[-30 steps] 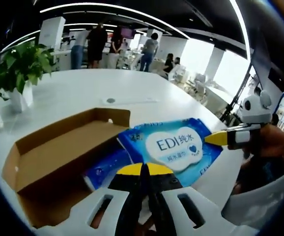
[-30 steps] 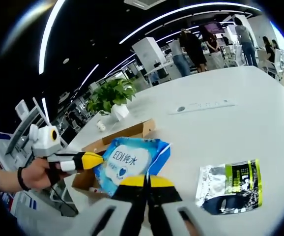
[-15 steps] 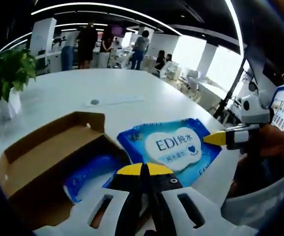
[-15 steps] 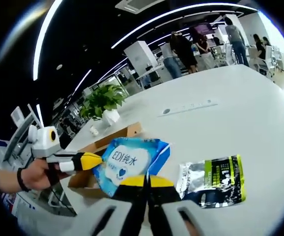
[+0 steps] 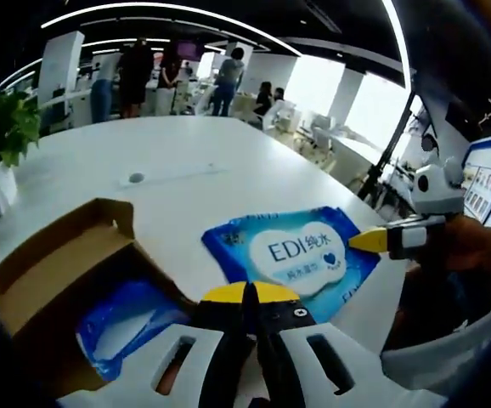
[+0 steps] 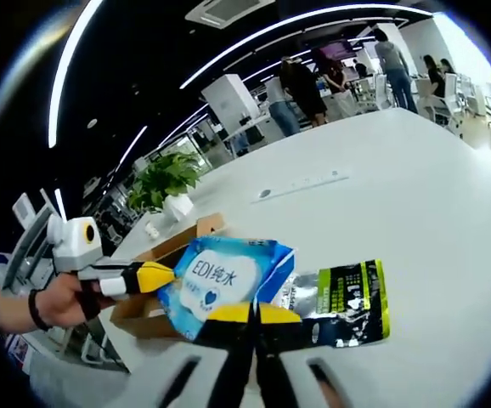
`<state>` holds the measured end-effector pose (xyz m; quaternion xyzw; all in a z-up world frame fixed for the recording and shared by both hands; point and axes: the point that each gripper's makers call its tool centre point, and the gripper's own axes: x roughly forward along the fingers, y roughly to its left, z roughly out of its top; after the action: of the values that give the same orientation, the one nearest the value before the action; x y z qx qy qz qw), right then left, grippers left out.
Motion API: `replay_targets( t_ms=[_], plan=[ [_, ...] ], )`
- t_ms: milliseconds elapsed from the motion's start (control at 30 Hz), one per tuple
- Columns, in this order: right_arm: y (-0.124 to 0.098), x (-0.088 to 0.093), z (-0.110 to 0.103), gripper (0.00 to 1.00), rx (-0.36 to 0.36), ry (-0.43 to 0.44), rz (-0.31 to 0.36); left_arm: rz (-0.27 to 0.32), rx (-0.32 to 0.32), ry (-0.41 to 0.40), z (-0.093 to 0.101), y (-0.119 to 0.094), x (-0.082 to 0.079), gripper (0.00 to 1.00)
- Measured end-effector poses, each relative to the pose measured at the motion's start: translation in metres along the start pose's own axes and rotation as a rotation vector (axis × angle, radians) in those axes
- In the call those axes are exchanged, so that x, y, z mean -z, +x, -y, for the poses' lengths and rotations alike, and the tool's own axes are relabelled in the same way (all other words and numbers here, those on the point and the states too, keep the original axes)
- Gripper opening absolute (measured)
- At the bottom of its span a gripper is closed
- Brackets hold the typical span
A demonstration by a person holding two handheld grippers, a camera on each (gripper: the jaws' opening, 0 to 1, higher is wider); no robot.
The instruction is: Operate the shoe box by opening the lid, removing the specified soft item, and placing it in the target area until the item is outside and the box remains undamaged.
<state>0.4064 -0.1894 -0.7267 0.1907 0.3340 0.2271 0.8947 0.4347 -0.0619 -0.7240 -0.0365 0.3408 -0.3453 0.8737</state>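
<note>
A blue wet-wipes pack [image 5: 301,252] with a white "EDI" label hangs above the table, stretched between both grippers. My left gripper [image 5: 247,293] is shut on its near edge, and my right gripper [image 5: 366,241] pinches its right corner. In the right gripper view the same pack [image 6: 222,274] sits over my right gripper [image 6: 252,313], which is shut on it, while the left gripper [image 6: 162,275] holds its left edge. The open cardboard shoe box [image 5: 54,268] lies to the left with another blue pack [image 5: 125,327] inside it.
A silver, green and black pouch [image 6: 345,303] lies on the white table [image 6: 415,187] just right of the held pack. A potted plant [image 6: 165,180] stands behind the box [image 6: 171,246]. Several people stand far off.
The wipes pack, held by both grippers, has moved away from the box and now overlaps the silver pouch in the right gripper view. The box has slid left in the left gripper view.
</note>
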Motion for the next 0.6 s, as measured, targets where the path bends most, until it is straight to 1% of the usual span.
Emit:
replay_targets(
  t_ms=[367,600],
  plan=[
    [-0.013,0.002,0.023,0.00,0.021,0.012,-0.007,-0.012,0.027,0.007,0.021,0.018,-0.002,0.00],
    [-0.016,-0.002,0.035,0.00,0.025,0.010,-0.010,-0.013,0.033,0.004,0.027,0.029,-0.005,0.00]
  ],
)
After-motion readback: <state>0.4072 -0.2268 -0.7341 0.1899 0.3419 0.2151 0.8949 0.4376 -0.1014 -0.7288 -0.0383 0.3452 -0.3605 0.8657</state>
